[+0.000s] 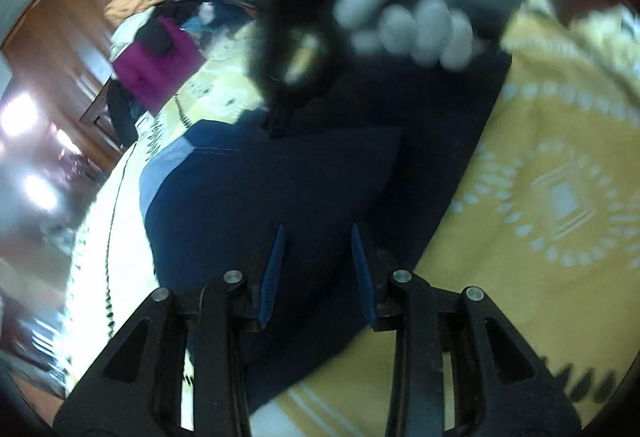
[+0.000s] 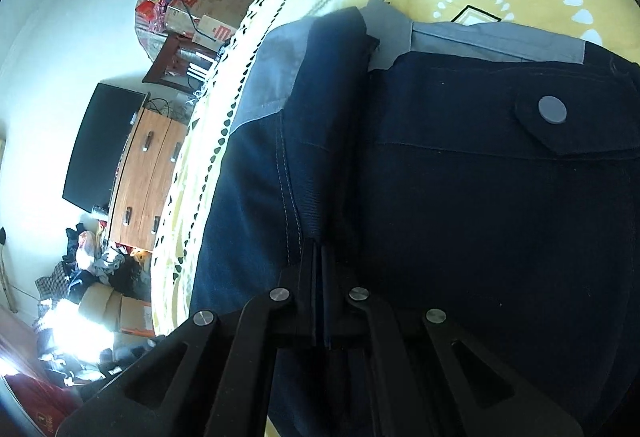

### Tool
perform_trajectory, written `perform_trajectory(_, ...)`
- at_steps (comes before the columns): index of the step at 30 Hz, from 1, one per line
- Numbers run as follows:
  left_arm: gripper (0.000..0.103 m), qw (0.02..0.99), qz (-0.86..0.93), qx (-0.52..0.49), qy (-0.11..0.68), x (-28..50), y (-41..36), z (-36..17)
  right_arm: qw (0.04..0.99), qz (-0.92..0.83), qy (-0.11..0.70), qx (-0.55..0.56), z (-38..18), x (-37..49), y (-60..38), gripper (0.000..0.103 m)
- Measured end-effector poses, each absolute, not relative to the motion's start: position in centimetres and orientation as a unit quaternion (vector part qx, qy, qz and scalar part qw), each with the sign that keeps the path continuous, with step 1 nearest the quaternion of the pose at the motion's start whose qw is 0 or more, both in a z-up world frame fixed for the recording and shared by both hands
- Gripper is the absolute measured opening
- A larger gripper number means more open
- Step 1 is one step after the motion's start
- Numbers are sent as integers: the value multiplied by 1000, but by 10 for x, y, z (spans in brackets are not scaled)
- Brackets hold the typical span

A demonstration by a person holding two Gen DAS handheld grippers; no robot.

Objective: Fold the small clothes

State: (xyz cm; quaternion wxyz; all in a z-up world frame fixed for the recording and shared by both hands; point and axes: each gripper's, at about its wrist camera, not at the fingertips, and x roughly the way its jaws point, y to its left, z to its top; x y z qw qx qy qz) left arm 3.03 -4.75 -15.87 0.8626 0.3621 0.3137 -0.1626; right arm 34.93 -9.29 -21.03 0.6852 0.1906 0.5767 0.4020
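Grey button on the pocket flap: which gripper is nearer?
Right. The right gripper is shut on a fold of the navy garment, with the grey button up and to its right. The left gripper hovers open over the garment; its view shows no button.

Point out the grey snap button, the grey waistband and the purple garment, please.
grey snap button (image 2: 552, 109): right wrist view, centre of the button on the pocket flap.
grey waistband (image 2: 496, 43): right wrist view, middle of the band.
purple garment (image 1: 156, 71): left wrist view, its front face.

Both wrist views look steeply down, close over the same navy garment (image 1: 280, 189).
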Motion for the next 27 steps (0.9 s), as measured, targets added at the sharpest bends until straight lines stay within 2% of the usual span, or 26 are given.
perform_trajectory(10,39,851,-160,399,302,24,-65,-169,672,409,586,192,-216,352,-97,4)
perform_trajectory(13,40,849,-145,402,310,34,-63,-170,670,412,586,194,-218,351,-96,5)
perform_trajectory(14,37,849,-143,399,316,39,-63,-170,669,413,586,196,-218,351,-97,5)
perform_trajectory(15,30,849,-145,393,321,43,-62,-169,668,413,586,199,-218,351,-98,8)
perform_trajectory(16,14,855,-146,378,325,48,-59,-166,667,415,586,199,-217,350,-99,12)
perform_trajectory(17,8,864,-142,357,325,51,-54,-159,667,417,584,200,-215,349,-100,13)
perform_trajectory(20,6,901,-123,290,297,46,-38,-129,679,425,556,221,-191,347,-123,30)
perform_trajectory(22,5,920,-119,251,278,38,-29,-111,687,431,526,255,-171,348,-147,51)
perform_trajectory(24,3,928,-120,237,261,30,-28,-100,695,420,517,270,-164,357,-159,52)
perform_trajectory(27,3,935,-120,231,240,22,-29,-88,674,423,546,263,-176,373,-141,58)
